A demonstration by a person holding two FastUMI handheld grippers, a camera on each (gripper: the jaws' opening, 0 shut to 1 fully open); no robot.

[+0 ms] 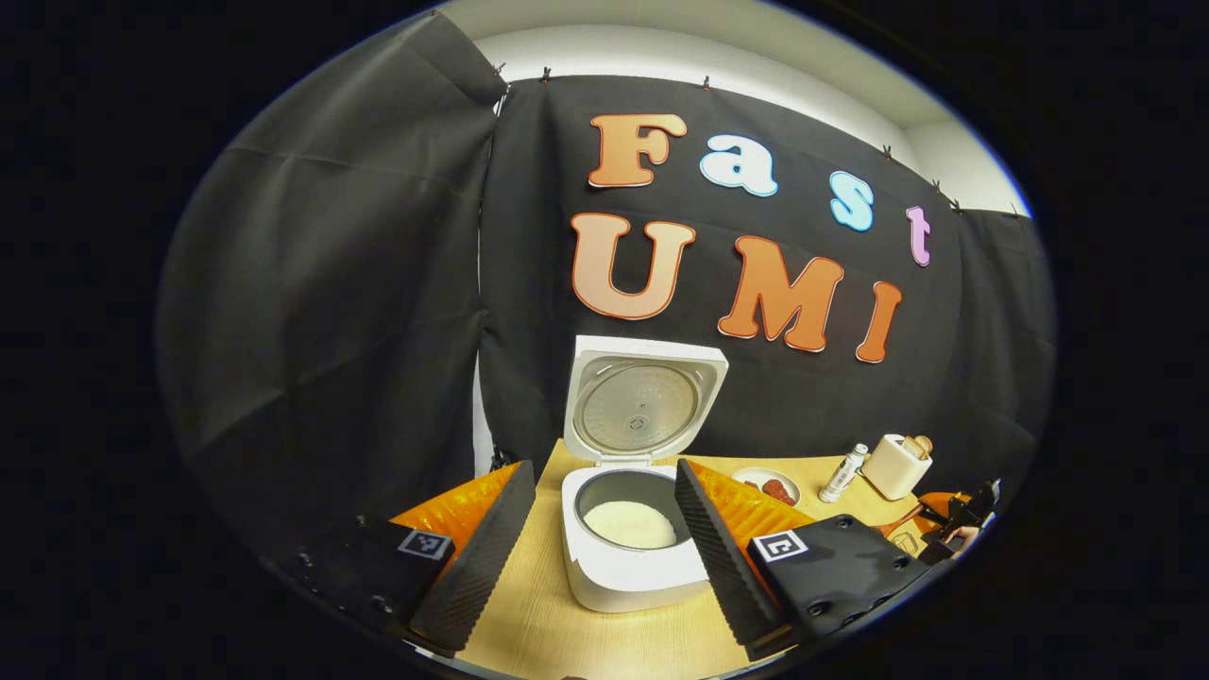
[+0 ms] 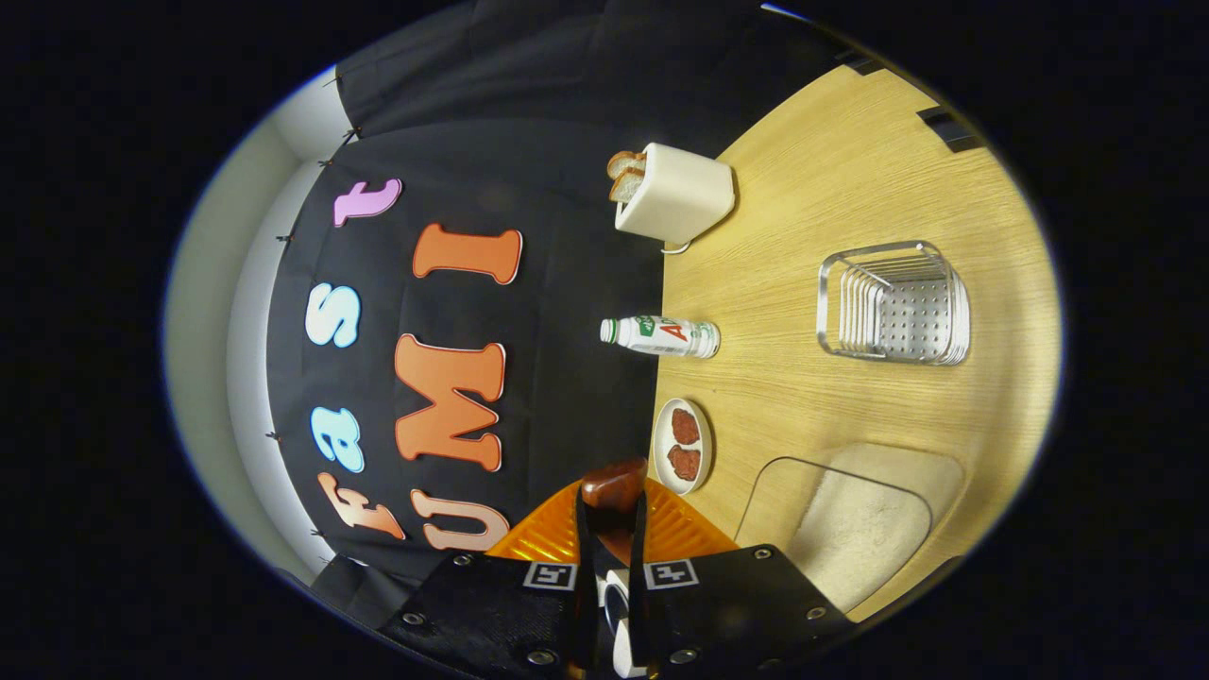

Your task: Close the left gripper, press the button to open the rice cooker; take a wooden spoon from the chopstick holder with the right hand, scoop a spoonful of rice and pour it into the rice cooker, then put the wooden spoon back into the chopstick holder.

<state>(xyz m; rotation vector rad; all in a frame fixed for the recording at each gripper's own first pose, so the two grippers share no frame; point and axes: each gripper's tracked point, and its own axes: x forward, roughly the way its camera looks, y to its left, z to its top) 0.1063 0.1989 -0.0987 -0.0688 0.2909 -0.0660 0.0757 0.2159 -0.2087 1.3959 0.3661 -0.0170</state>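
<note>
The white rice cooker (image 1: 628, 567) stands with its lid (image 1: 644, 399) raised, and white rice (image 1: 629, 523) lies in its pot. My left gripper (image 1: 604, 469) is open, one finger on each side of the cooker, touching nothing. In the right gripper view, which is rolled sideways, my right gripper (image 2: 612, 505) is shut on the wooden spoon (image 2: 614, 484), whose brown end sticks out past the fingertips. A clear tub of rice (image 2: 855, 534) lies just beside it on the table. The clear perforated chopstick holder (image 2: 893, 302) stands farther off. The right gripper (image 1: 959, 515) also appears at the table's far right.
A small plate (image 2: 682, 472) with red pieces, a white bottle (image 2: 661, 336) and a cream toaster (image 2: 675, 194) holding bread line the back of the wooden table (image 2: 803, 170) along the black cloth wall. The same plate (image 1: 767, 477), bottle (image 1: 842, 472) and toaster (image 1: 895, 465) stand right of the cooker.
</note>
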